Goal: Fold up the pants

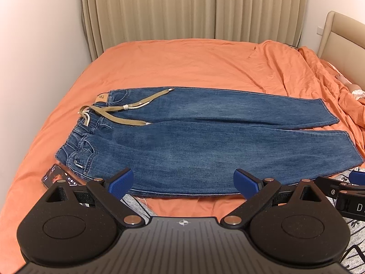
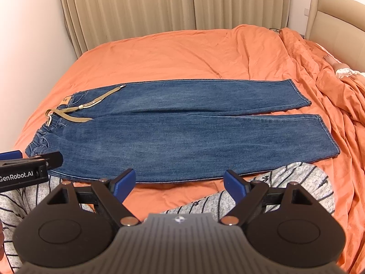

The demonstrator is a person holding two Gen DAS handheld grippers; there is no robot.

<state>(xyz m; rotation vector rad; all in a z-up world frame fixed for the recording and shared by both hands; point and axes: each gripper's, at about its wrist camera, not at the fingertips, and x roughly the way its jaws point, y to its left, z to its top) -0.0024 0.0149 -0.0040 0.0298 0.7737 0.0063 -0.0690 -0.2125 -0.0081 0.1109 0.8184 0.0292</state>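
Note:
Blue denim pants (image 1: 194,137) lie flat on the orange bed (image 1: 182,64), waistband to the left, both legs stretched to the right side by side. A khaki drawstring (image 1: 114,111) lies loose across the waist. In the right wrist view the pants (image 2: 182,125) fill the middle. My left gripper (image 1: 183,182) is open and empty, hovering just short of the near leg's edge. My right gripper (image 2: 180,182) is open and empty, also just short of the near edge, further right. Each gripper shows at the other view's edge.
A phone (image 1: 58,175) lies on the bed by the waistband's near corner. Rumpled orange bedding (image 2: 330,91) is piled at the right by the beige headboard (image 2: 337,20). Curtains (image 1: 182,6) hang behind. The person's grey striped knees (image 2: 285,187) are under the grippers.

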